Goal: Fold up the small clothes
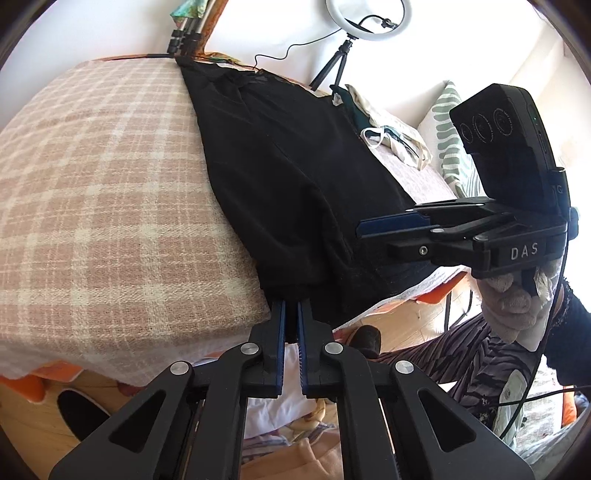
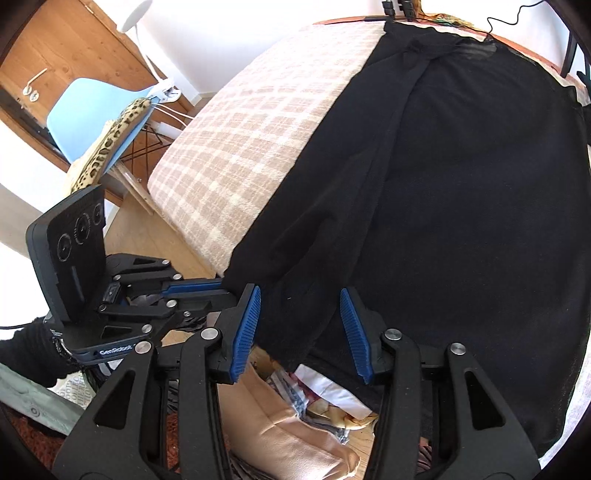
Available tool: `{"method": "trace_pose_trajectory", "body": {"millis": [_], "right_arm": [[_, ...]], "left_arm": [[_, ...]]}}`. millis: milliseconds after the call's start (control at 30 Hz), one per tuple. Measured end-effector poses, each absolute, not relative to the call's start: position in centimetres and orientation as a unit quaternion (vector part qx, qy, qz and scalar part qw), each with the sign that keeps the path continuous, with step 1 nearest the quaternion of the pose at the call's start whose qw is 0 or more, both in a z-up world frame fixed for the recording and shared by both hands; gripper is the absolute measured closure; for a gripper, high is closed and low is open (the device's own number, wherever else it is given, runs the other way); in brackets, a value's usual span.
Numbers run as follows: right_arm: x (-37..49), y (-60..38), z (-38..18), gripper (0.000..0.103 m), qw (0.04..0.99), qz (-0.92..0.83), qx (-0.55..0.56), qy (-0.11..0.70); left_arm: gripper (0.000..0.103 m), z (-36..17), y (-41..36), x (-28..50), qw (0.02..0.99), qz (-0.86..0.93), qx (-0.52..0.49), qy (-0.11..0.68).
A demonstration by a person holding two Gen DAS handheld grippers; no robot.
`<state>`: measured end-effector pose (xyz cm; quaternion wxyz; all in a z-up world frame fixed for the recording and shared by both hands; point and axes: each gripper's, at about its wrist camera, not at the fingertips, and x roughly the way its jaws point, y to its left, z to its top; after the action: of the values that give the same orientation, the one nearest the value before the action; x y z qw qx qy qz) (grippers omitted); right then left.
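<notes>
Black garment (image 2: 461, 203) across plaid-covered bed (image 1: 103, 184), ring light (image 1: 369, 18) behind

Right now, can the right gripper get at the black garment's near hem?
Probably yes. The right gripper has its jaws apart, straddling the black garment at its hem, nothing between. The left gripper is shut on the hem, off to the side.

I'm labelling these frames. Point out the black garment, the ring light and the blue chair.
Black garment (image 2: 461, 221), right wrist view, middle of the fabric.
Ring light (image 1: 404, 22), left wrist view, right side of ring.
Blue chair (image 2: 79, 107), right wrist view, backrest.
</notes>
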<state>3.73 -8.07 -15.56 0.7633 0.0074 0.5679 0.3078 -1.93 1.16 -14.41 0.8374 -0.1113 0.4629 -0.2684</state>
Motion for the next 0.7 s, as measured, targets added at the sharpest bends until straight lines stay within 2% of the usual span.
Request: {"method": "trace_pose_trajectory", "body": {"millis": [100,133,167,267,567,600,667,700], "right_arm": [[3.2,-7.0,-15.9,0.067,0.764,0.303,-0.025,0.569],[3.2,-6.7,-16.2,0.074,0.762,0.3,-0.038,0.573],[3.3,-6.5,-16.5,0.087,0.76,0.297,-0.047,0.577],[3.6,-7.0,-17.1,0.099,0.761,0.28,-0.045,0.584],[3.7,-12.3,-16.7,0.1,0.751,0.275,0.08,0.594],[3.8,-12.2,-16.7,0.098,0.747,0.277,0.093,0.597],[3.3,-11.4,-16.6,0.087,0.747,0.287,0.088,0.594],[3.0,-10.8,-16.5,0.086,0.75,0.292,0.077,0.588]], "left_arm": [[0.099,-14.5,0.9,-1.8,0.84,-0.268,-0.104,0.461],[0.099,-14.5,0.8,-1.8,0.84,-0.268,-0.104,0.46],[0.099,-14.4,0.8,-1.9,0.84,-0.268,-0.104,0.46],[0.099,-14.2,1.2,-1.7,0.842,-0.264,-0.112,0.457],[0.099,-12.9,1.7,-2.5,0.848,-0.274,-0.112,0.439],[0.099,-13.0,1.4,-2.4,0.849,-0.273,-0.107,0.439],[0.099,-13.2,1.1,-2.1,0.847,-0.273,-0.107,0.443],[0.099,-13.3,1.1,-2.3,0.847,-0.273,-0.108,0.443]]}}
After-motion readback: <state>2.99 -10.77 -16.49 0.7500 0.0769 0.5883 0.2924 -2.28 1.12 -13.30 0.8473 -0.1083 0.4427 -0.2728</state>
